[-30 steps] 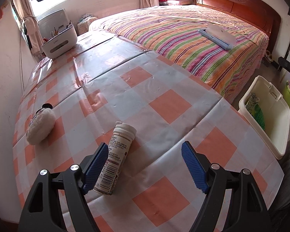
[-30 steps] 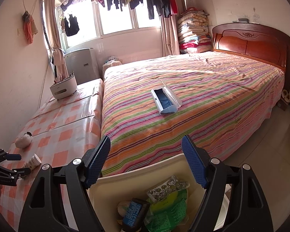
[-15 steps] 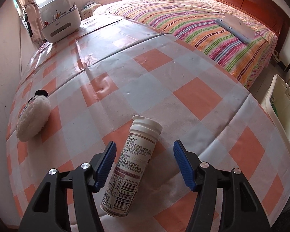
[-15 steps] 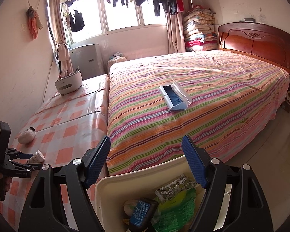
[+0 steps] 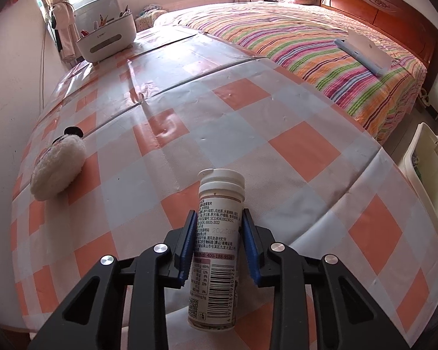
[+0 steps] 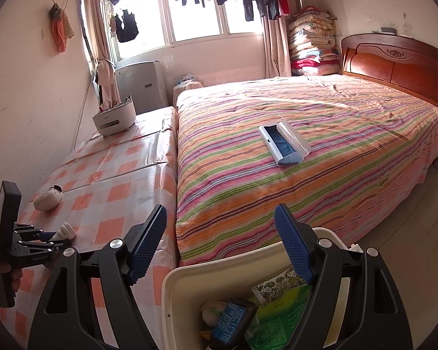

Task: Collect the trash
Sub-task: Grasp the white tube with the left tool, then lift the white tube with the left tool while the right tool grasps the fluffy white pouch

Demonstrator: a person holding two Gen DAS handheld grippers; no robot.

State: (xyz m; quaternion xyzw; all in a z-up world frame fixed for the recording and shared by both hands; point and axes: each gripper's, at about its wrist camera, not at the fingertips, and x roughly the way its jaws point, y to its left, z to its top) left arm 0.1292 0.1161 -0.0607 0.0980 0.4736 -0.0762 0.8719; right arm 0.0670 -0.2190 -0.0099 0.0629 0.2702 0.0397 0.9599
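A white pill bottle (image 5: pixel 221 186) with a printed label and a barcode lies on the orange-checked tablecloth (image 5: pixel 248 122), cap pointing away. My left gripper (image 5: pixel 219 213) is shut on its body, a blue pad pressed to each side. In the right wrist view the same bottle (image 6: pixel 64 231) shows in the left gripper (image 6: pixel 48 239) at the far left. My right gripper (image 6: pixel 220 213) hangs open over a cream bin (image 6: pixel 184 280), with nothing between its fingers. Inside the bin lie a green packet (image 6: pixel 277 312) and a blue-labelled bottle (image 6: pixel 233 318).
A white fluffy pad (image 5: pixel 58 169) lies on the table's left side. A white organiser (image 5: pixel 105 40) stands at its far end. The striped bed (image 6: pixel 306 160) runs along the table and carries an open blue case (image 6: pixel 283 143). The cream bin (image 5: pixel 423 175) stands on the floor past the table's right edge.
The left gripper came down over the bottle and its jaws closed from wide apart onto the bottle's sides. The right gripper stayed open above the bin, drifting slightly.
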